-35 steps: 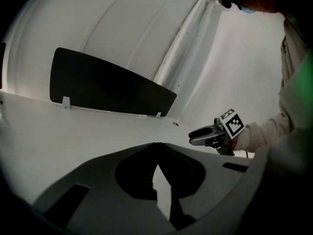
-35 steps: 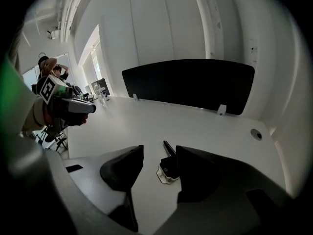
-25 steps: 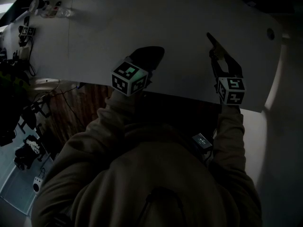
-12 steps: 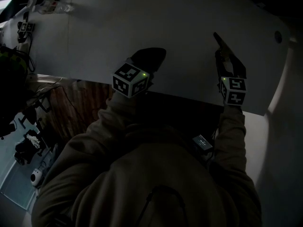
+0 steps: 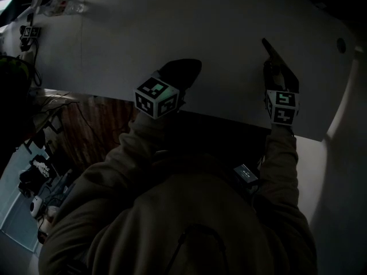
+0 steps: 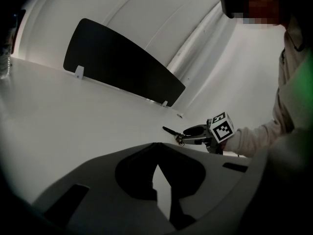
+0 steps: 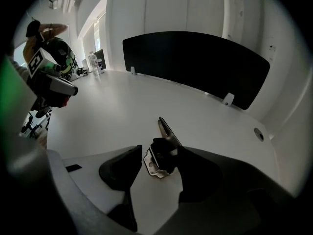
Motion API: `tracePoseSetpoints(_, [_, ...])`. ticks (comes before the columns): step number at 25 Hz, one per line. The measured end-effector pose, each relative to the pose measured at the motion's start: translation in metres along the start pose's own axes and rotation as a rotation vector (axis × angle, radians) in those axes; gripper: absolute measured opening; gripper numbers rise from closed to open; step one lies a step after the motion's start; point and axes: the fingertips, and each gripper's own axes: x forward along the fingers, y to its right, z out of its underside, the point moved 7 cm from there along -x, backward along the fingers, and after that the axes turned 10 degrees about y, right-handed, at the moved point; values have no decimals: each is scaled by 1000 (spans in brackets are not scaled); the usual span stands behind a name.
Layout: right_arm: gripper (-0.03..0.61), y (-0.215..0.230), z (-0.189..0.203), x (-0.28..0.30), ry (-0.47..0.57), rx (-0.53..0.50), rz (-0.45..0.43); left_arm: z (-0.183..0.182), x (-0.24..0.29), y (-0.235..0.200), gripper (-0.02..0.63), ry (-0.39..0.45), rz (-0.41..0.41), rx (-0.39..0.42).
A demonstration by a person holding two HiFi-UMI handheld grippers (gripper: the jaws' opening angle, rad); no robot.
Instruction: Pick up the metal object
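Observation:
The metal object (image 5: 268,49) is a slim pointed piece with a black grip and a pale notched plate (image 7: 152,166). It sticks out up and to the left from my right gripper (image 5: 276,69) over the white table (image 5: 200,22). In the right gripper view the jaws of my right gripper (image 7: 160,151) are shut on its black grip, and its thin end (image 7: 165,129) points away. My left gripper (image 5: 182,69) rests near the table's front edge with its jaws together and nothing in them (image 6: 157,160). The left gripper view also shows the right gripper (image 6: 198,131) with the object's tip (image 6: 169,129).
A black divider panel (image 7: 195,62) stands along the table's far side. A cable hole (image 7: 258,133) lies at the right end. A bottle (image 7: 93,61) and small items (image 5: 60,6) sit at the far left corner. The person's torso and sleeves fill the lower head view.
The right gripper has shifted slightly right with the metal object, whose tip now points a little further right. The left gripper has hardly moved.

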Motion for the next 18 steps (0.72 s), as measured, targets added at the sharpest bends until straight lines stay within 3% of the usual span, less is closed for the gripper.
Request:
tracePoseSetpoints(9, [188,3,-1,4,-27,-46,50,0,0,-1,0,-3,-4,-10])
tracePoseSetpoints(11, [152,2,-9,2,-28,-94,65,-1,0,-2,0,-1,-4,-13])
tracePoseSetpoints(14, [49,7,-21,-3,-22,-177,105,-2,1,-1,0,3,-1,-11])
tracePoseSetpoints(18, [21,15,-25,-5,-22,-116,92,-8,1,1,0,10,-6,-6])
